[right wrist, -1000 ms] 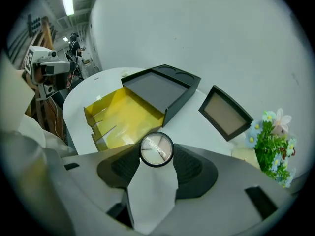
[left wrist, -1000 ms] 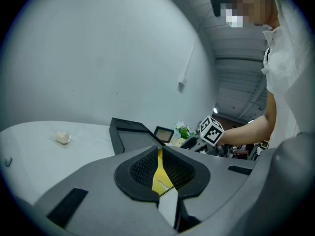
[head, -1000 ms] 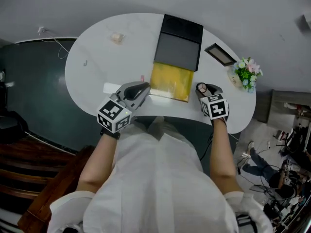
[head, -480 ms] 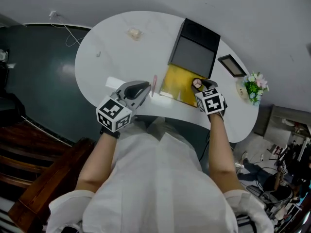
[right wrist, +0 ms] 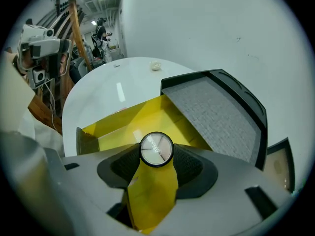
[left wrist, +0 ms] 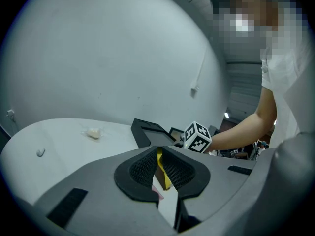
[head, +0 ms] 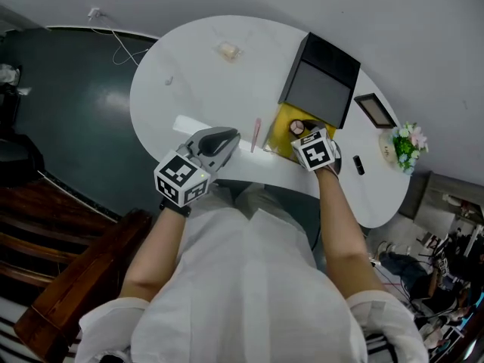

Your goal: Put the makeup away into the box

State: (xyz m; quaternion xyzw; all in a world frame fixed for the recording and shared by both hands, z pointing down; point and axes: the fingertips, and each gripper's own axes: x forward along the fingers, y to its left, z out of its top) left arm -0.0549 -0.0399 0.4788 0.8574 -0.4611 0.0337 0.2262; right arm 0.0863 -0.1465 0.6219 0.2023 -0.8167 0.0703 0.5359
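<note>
The box [head: 288, 119] lies open on the white table, yellow inside, with its black lid [head: 321, 82] folded back. My right gripper [head: 300, 131] hangs over the yellow compartment [right wrist: 147, 114], shut on a small round makeup compact [right wrist: 156, 149] with a black rim and pale shades. A slim pink makeup stick [head: 255, 134] lies on the table just left of the box. My left gripper [head: 225, 138] rests near the table's front edge, left of the stick, its jaws together with nothing in them [left wrist: 160, 170]. A small black makeup item [head: 358, 165] lies right of the box.
A dark picture frame [head: 376, 110] and a small flower pot [head: 406, 146] stand at the table's right end. A pale lump [head: 228, 50] lies far back, and a white strip [head: 189, 124] lies left of my left gripper. Dark floor surrounds the table [head: 197, 74].
My right gripper has carried the compact from the table's near right edge leftward and forward over the yellow compartment. The left gripper has stayed in place.
</note>
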